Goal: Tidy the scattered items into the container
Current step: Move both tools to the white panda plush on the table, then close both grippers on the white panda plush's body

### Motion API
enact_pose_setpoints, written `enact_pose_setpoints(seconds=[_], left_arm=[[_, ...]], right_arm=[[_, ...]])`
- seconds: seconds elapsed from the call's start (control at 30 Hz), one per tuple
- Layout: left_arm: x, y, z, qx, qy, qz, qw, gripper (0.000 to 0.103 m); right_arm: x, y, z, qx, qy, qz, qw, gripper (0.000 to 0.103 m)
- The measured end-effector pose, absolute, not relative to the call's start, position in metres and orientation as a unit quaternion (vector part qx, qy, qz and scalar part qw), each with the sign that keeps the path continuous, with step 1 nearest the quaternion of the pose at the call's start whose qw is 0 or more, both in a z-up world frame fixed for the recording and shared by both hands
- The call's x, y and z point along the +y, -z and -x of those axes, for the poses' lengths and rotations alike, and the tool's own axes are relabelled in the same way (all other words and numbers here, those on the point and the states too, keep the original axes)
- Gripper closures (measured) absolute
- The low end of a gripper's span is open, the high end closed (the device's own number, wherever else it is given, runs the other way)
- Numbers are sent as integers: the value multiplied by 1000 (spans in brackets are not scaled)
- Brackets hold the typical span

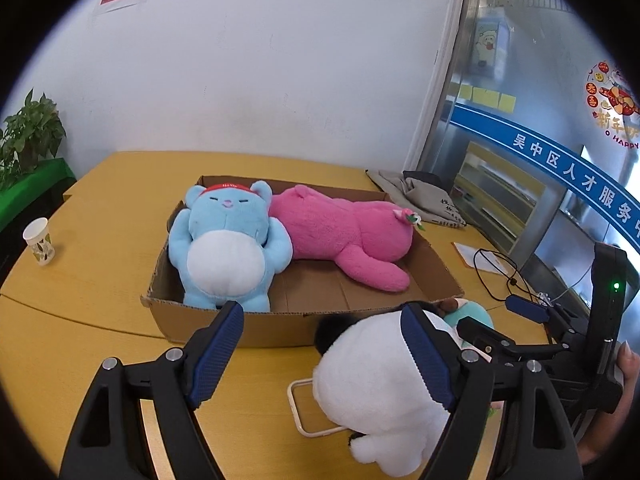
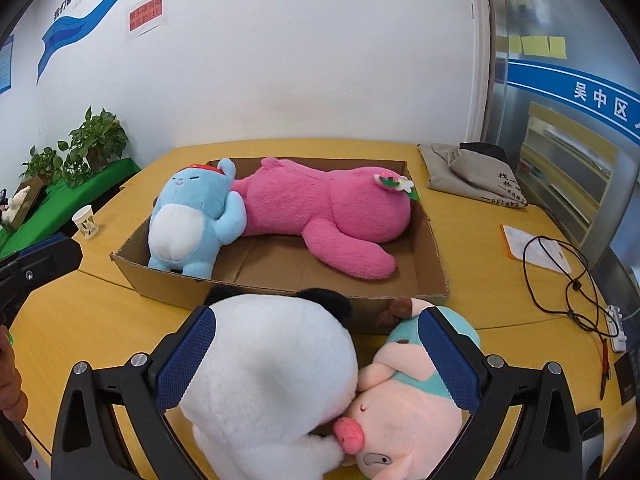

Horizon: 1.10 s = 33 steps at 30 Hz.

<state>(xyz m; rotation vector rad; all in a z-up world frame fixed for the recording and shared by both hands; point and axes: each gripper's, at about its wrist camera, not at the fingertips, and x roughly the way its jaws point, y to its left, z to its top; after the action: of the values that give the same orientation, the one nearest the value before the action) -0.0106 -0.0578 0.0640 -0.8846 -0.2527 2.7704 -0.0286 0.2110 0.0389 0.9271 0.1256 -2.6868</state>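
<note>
I hold a two-finger gripper in each hand over a yellow table [image 2: 480, 248]. Ahead sits a shallow cardboard box [image 2: 280, 286], the container. Two soft toys already lie inside it: a blue plush bear [image 2: 188, 216] at the left end and a long pink plush [image 2: 320, 208] stretched across the back.

Two toys remain outside, close against the box's near wall — a white plush with black ears [image 2: 268, 372] and, touching its right side, a pink pig plush [image 2: 404, 408] in a teal hood.

My left gripper [image 1: 324, 352] stands wide open and holds nothing; its right finger lies next to the white plush, its left finger over bare table. My right gripper [image 2: 320, 356] straddles both loose toys, one finger beside each outer flank. Whether its pads are pressing I cannot tell.

By my judgement, the step in hand is collecting these last two. The next move calls for a firm squeeze, a lift clear of the cardboard rim, then release over the open floor at the box's front.
</note>
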Motion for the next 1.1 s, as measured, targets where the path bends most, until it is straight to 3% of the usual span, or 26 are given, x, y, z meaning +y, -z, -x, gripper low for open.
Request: enact_pose_setpoints(seconds=[0.87,1.1], left_arm=[[-51,-45,9,-109,-932,320,129,22],[-49,-34,16,-128,-919,342,148,22]], right_arm=[[210,-32,30,54,928,-338,146,0],[208,-21,23,64,915,-352,188,0]])
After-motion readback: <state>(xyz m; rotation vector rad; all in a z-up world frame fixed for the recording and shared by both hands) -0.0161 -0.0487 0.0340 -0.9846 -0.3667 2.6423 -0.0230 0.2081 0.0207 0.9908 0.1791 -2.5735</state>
